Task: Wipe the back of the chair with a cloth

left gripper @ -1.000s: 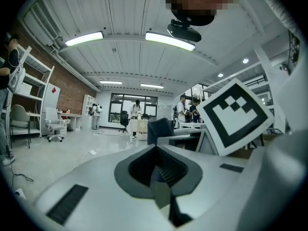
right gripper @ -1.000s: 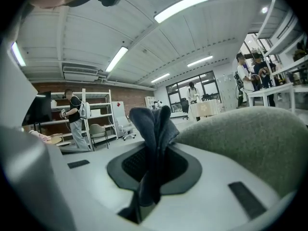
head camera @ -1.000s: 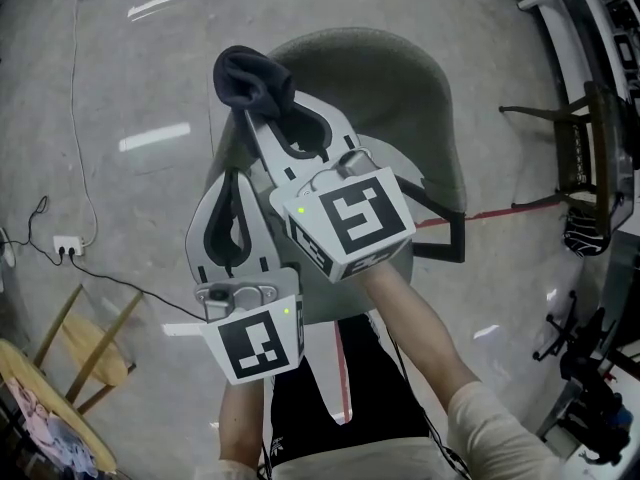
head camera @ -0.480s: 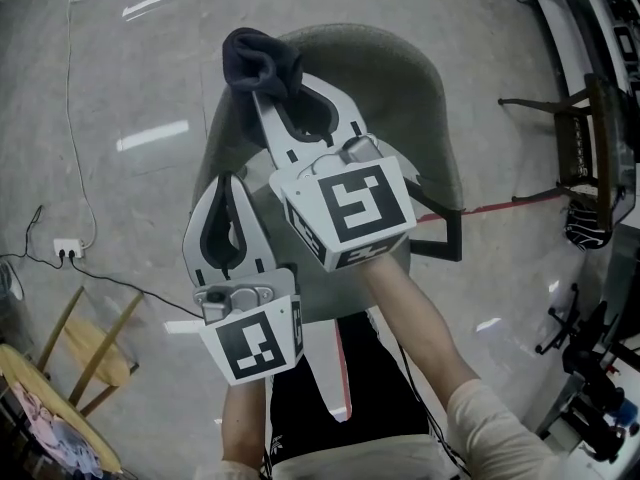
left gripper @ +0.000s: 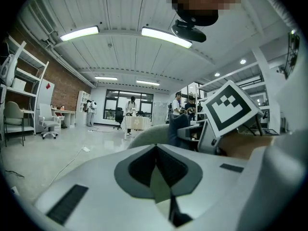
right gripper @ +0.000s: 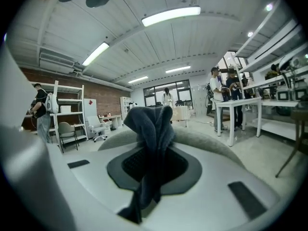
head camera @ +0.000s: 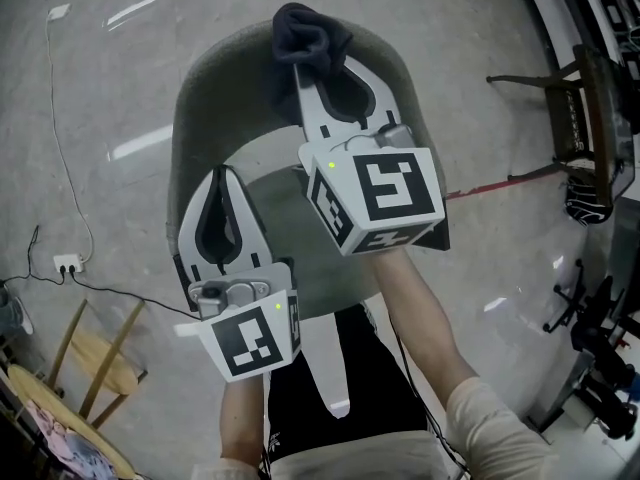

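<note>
**Over the chair's far rim: cloth pinched and at the back**

At the far top of the chair back (head camera: pixel 195 98), a little right of the arc's middle, the right gripper (head camera: pixel 312 60) holds the dark cloth (head camera: pixel 310 30). Its jaws are clamped on the fabric. In the right gripper view a wad stands up beyond the tips, and a tail hangs down through the gap toward the camera. The grey curve of the rim shows just behind the wad. I cannot tell for certain whether the cloth presses on the rim or rides just above it.

The left gripper (head camera: pixel 222 173) hangs nearer and to the left, over the seat's left side. Its jaws are pressed together with nothing between them, as the left gripper view shows.

The cloth looks light, soft and floppy, so it should mould to the curved back and will not slide stiffly. The present hold seems right: pinched through a bunched middle, with enough fabric beyond the tips that cloth, not plastic, meets the chair. The back looks covered in matte grey-green material, probably grippy. It may drag the wad sideways or tug it loose, so the pinch should be firm and the pressure light. The loose tail could catch under the jaws on a return stroke.
</note>
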`<state>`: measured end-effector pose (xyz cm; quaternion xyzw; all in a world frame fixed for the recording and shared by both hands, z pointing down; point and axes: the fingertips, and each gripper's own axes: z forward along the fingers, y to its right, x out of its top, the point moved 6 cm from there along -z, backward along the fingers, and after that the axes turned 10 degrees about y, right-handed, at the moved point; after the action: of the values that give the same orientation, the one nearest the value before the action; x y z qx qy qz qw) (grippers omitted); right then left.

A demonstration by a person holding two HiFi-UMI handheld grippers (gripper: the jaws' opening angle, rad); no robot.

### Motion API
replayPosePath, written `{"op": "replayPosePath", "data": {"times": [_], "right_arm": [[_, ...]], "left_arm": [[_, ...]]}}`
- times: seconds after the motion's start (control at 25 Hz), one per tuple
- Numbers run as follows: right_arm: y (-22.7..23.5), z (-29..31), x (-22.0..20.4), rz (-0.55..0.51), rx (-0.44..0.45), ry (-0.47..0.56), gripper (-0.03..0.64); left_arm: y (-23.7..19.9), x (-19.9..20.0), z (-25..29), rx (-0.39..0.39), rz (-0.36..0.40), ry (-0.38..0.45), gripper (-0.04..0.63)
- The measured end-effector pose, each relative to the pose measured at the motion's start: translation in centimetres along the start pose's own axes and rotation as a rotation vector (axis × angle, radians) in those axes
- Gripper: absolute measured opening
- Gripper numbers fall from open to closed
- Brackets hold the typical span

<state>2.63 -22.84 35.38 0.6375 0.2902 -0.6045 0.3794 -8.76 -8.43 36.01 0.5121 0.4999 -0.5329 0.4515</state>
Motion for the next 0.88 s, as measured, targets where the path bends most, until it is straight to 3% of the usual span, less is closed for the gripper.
{"op": "replayPosePath", "data": {"times": [0.32,0.88], "right_arm": [[4.6,-3.1,0.7,-0.044,-0.134,-0.004,0.058],[7.7,-5.8,0.6,-0.051,-0.201,-0.013,0.058]], "left_arm": [[2.6,0.2,0.3,-0.059,0.007,-0.005,0.015],[4.3,-0.2,0.3,-0.079,-0.003,-0.009,0.015]]}}
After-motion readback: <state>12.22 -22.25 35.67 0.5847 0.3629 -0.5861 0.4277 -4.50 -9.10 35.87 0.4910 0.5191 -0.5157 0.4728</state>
